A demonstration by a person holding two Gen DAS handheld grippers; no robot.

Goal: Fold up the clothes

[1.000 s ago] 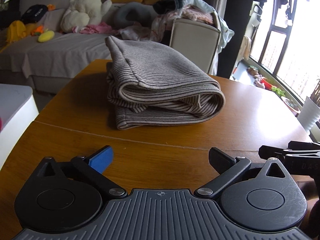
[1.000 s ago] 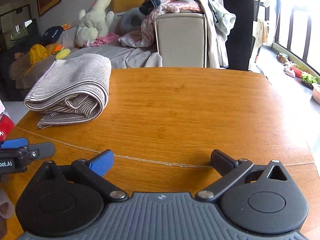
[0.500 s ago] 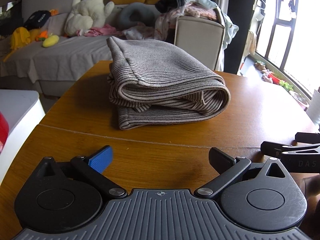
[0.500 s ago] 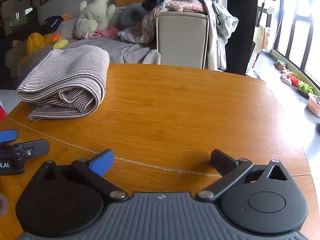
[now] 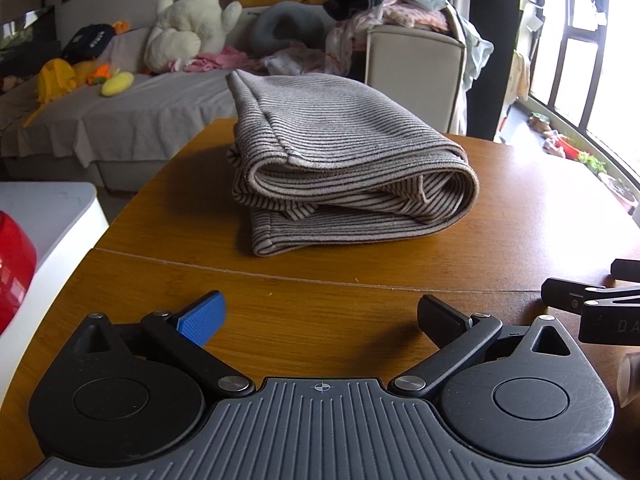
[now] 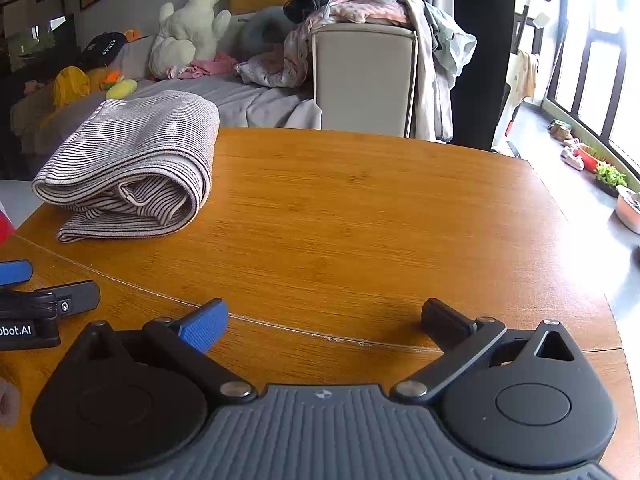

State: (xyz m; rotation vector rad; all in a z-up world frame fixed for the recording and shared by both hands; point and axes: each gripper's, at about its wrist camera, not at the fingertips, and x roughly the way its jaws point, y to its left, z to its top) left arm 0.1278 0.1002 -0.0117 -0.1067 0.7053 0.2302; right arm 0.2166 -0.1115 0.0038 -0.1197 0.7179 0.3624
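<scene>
L wrist cam: low over table (image 5: pixel 160 280), faces folded cloth (image 5: pixel 344 176), close. R wrist cam: further right, cloth (image 6: pixel 132 164) off left. Both share cloth, sofa (image 6: pixel 260 96).

Each tool has a grey ribbed body and two round black discs with silver screws. The left tool (image 5: pixel 320 316) and the right tool (image 6: pixel 324 318) carry one blue ribbed pad and one black finger.

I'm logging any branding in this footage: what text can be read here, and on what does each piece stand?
"bot.AI", cut off at the frame edge: on the left gripper, seen from the right wrist view.
"DA", cut off at the frame edge: on the right gripper, seen from the left wrist view.
White lettering on the black cap on the sofa: too small to read.
</scene>
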